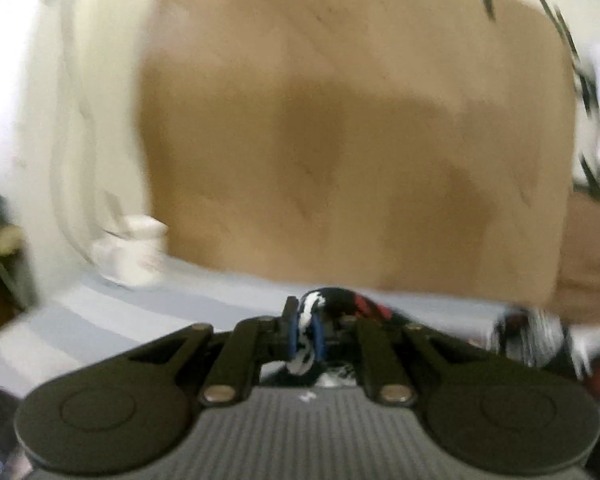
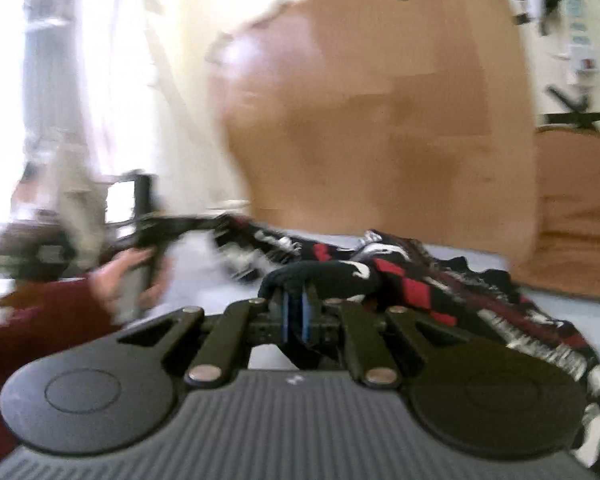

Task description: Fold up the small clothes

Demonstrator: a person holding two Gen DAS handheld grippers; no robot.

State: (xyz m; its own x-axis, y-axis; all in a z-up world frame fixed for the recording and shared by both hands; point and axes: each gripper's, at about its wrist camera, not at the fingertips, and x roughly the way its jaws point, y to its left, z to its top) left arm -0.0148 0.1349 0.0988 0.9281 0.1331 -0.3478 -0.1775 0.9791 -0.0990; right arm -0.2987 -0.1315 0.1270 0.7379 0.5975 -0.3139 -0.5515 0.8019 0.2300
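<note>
Black garment (image 2: 400,276) with red checks and white print, rumpled, spread across a pale blue-grey sheet (image 2: 572,312) before a tan headboard. Blurred in both views. In the right wrist view, stretched from far left to the lower right edge, one black fold bunched at the middle and lifted. In the left wrist view, a black-and-white edge (image 1: 312,320) raised low at centre, more cloth trailing right.

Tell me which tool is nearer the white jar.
Left. The left tool, shut on the garment, has the jar ahead to its left. The right tool, also shut on the garment, sits further right, beyond the left hand; its view misses the jar.
</note>
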